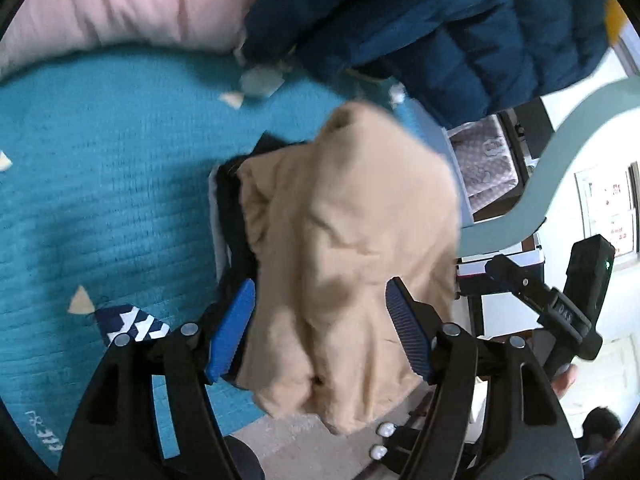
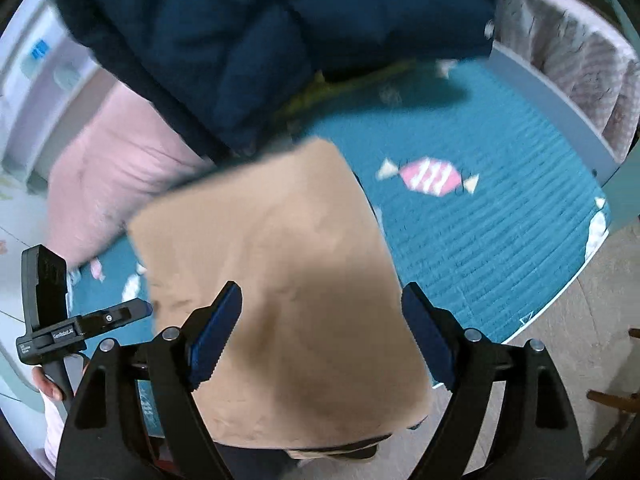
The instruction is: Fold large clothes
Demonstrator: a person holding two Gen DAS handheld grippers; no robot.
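Both claws — left claw (image 1: pixel 320 328), right claw (image 2: pixel 320 332) — gape, gripping nothing, over soft tan garment (image 2: pixel 272 280) at the teal quilted bed (image 2: pixel 500 240) edge.

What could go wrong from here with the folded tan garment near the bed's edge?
1. The tan garment overhangs the edge of the teal bedspread; it may slide off to the floor.
2. Both the left gripper and right gripper stand open around it, so nothing holds the fold, which may spring loose.
3. The navy puffer jacket lies close behind and could crowd it.
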